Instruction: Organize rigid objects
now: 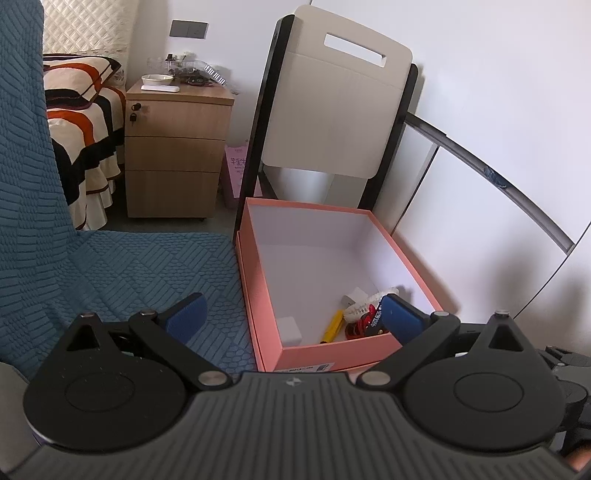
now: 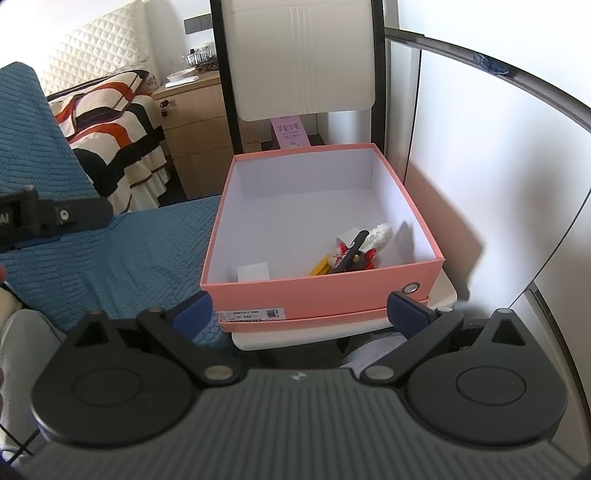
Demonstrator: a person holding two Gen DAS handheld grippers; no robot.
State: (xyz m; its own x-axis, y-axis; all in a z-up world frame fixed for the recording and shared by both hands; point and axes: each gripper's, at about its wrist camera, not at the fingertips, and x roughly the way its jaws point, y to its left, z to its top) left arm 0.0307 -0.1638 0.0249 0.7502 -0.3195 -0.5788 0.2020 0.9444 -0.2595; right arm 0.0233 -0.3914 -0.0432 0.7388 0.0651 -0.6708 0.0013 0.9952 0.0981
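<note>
The left gripper [image 1: 293,314] and right gripper [image 2: 301,308] both gape wide, holding nothing. Ahead sits the open pink cardboard box [image 2: 317,291] beside a blue quilted cover [image 1: 140,266]; a yellow stick [image 1: 331,326], white cube [image 1: 290,329] and red-black clutter [image 2: 351,254] lie in its near end.

Background stuff here: a blue quilted cover [image 1: 122,266] takes up the left side. Behind it there's a bed with a striped orange, black and cream blanket [image 1: 79,122] and a padded white headboard [image 1: 86,27]. Next to the bed sits a wooden drawer cabinet [image 1: 177,147] with keys in its lock, a white bowl [image 1: 157,78] and some clutter on top. A folded white chair with a black frame [image 1: 332,110] leans on the wall, pink bag [image 1: 236,173] behind it. Grey wall switch [image 1: 189,28] above.
</note>
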